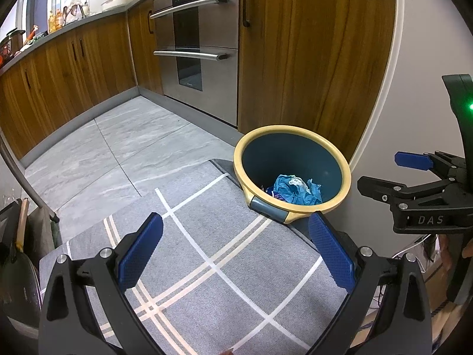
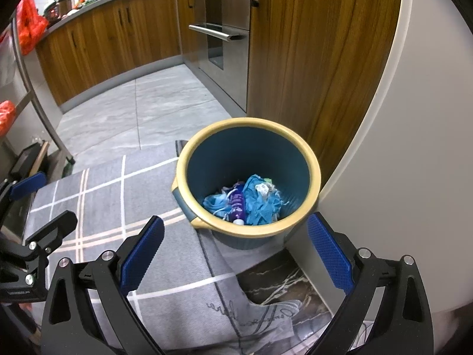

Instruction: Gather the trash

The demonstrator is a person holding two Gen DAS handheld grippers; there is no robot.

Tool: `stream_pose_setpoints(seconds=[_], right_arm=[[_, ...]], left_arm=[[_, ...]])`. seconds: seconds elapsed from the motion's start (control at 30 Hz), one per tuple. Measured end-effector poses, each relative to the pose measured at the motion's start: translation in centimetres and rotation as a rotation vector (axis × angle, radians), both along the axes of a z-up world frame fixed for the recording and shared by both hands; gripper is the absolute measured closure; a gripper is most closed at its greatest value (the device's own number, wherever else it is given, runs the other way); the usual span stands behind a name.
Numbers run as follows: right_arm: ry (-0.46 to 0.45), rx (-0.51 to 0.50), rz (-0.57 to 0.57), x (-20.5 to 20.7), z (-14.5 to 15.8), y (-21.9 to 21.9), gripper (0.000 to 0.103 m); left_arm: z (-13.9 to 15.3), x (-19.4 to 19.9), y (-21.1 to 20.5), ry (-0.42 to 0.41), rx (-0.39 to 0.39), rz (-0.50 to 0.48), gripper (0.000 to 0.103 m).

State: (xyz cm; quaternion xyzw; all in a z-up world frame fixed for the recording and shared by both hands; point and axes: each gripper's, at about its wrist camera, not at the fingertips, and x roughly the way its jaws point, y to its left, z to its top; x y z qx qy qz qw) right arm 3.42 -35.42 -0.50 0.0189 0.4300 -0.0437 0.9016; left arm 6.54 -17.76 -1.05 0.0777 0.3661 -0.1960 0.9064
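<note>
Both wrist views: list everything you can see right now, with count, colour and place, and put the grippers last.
trash bin: one, dark teal with a cream rim, on the floor by the rug's corner, beside the white wall.
blue crumpled trash: several pieces, blue, in the bin's bottom.
purple bottle: one, purple with a white cap, lying among the blue trash.
rug: one, grey with white check lines, on the floor beneath both grippers.
floor: grey marbled tiles.
cabinets: brown wood, along the walls.
oven: one, steel, two bar handles, set into the cabinets.
left gripper: open, empty, above the rug.
right gripper: open, empty, near the bin.
</note>
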Motion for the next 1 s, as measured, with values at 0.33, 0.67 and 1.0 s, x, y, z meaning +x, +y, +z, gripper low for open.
stream_pose_setpoints(seconds=[0.33,0.67,1.0], right_arm=[[0.001,-0.002,0.000,0.07,-0.11,-0.23,0.006],[0.005,-0.002,-0.002,0.02,-0.41,-0.35,0.006],[0.008,0.000,-0.004,-0.09,-0.53,-0.58,0.006]], left_arm=[[0.05,-0.04,-0.23,-0.006,-0.002,-0.009,0.006],[-0.02,-0.09,-0.08,-0.007,0.002,-0.011,0.006],[0.15,-0.14,0.03,-0.025,-0.001,-0.022,0.006]])
